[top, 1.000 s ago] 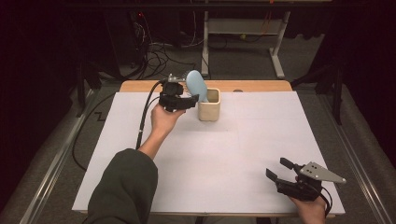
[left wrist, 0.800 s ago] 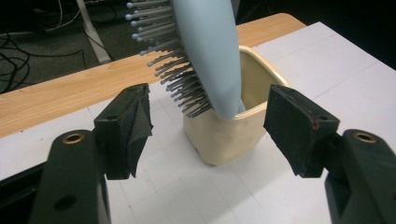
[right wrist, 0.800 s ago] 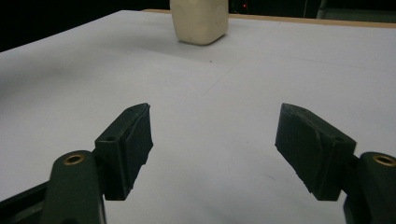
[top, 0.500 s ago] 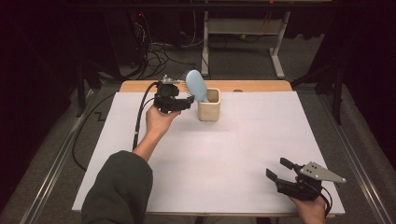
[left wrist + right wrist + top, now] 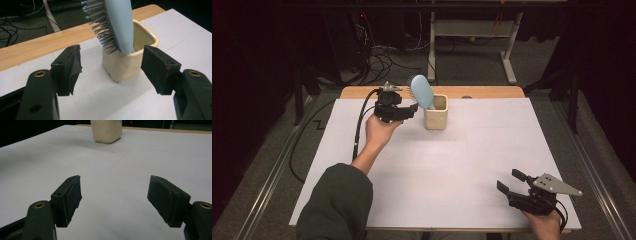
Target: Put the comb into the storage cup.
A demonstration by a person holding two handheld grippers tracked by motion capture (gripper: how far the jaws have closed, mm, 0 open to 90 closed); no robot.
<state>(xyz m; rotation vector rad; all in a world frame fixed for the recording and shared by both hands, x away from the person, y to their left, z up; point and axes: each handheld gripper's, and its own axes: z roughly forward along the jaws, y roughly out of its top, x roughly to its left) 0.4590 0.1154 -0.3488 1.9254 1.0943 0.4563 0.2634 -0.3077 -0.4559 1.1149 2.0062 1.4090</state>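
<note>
white table (image 5: 432, 175), left gripper (image 5: 412, 111) level beside cup (image 5: 435, 113)

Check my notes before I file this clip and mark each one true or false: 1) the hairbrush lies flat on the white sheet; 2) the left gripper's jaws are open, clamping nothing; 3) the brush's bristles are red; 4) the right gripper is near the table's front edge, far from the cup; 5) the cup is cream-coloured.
1) False. The hairbrush stands handle-down in the cup, leaning over its rim.
2) True. The left gripper has open jaws, apart from the cup.
3) False. The bristles are grey.
4) True. The right gripper is open near the front edge.
5) True.
</note>
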